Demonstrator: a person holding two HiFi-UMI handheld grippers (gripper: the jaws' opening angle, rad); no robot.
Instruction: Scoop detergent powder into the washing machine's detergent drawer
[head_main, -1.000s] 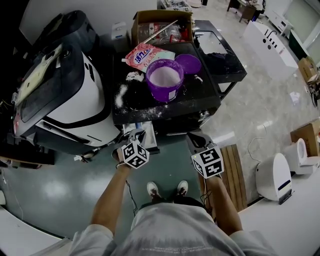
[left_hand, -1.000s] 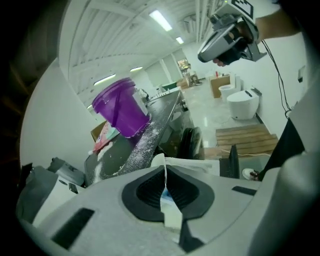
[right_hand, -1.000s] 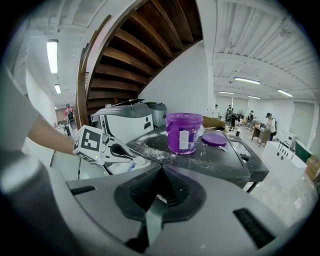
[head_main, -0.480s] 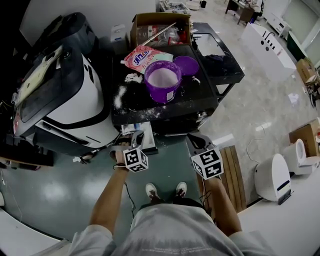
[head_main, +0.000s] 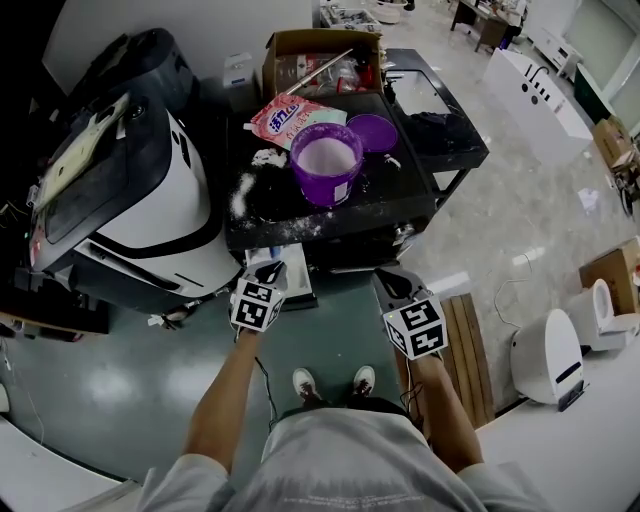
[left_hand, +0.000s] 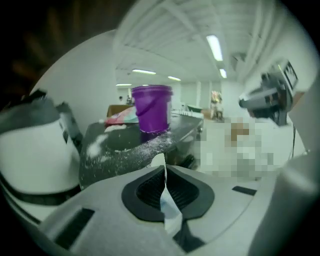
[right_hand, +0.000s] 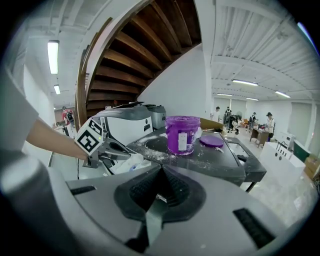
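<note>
Dusty black surface (head_main: 400, 195) sits in front of me. My left gripper (head_main: 268, 272) and right gripper (head_main: 392, 285) are both pressed together, low by its near edge. Detergent powder (head_main: 327, 152) fills the purple bucket (head_main: 330, 180) on top. The washing machine (head_main: 150, 200) stands just left.

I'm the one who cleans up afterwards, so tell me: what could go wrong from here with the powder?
1. The purple bucket stands open and well filled, its lid off beside it; a bump from a tool could tip it.
2. Loose powder already lies on the black table; reaching across may drag it off the edge.
3. Left tool and right tool are both shut and empty, with nothing to scoop with.
</note>
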